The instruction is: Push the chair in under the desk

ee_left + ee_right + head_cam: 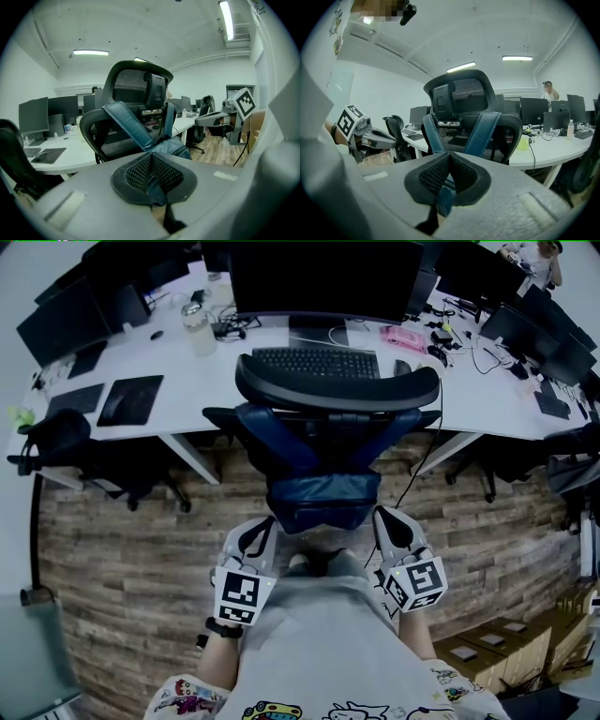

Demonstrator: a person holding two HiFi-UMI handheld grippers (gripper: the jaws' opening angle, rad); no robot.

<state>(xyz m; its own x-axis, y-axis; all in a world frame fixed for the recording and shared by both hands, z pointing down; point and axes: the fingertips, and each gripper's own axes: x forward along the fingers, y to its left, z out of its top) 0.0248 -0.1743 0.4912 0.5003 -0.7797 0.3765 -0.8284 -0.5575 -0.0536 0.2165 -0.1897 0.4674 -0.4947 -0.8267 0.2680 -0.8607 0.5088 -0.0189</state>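
Observation:
A black mesh office chair stands in front of the white desk, its back toward me and its seat partly under the desk edge. A blue backpack hangs by its straps on the chair's back. My left gripper is shut at the bag's lower left corner and my right gripper is shut at its lower right corner. In the left gripper view the left gripper's pads meet, with the chair just beyond. The right gripper's pads also meet; blue shows below them.
On the desk are a large monitor, a keyboard, a bottle and cables. Other black chairs stand at left and right. A person is at the far right. Boxes sit on the wood floor.

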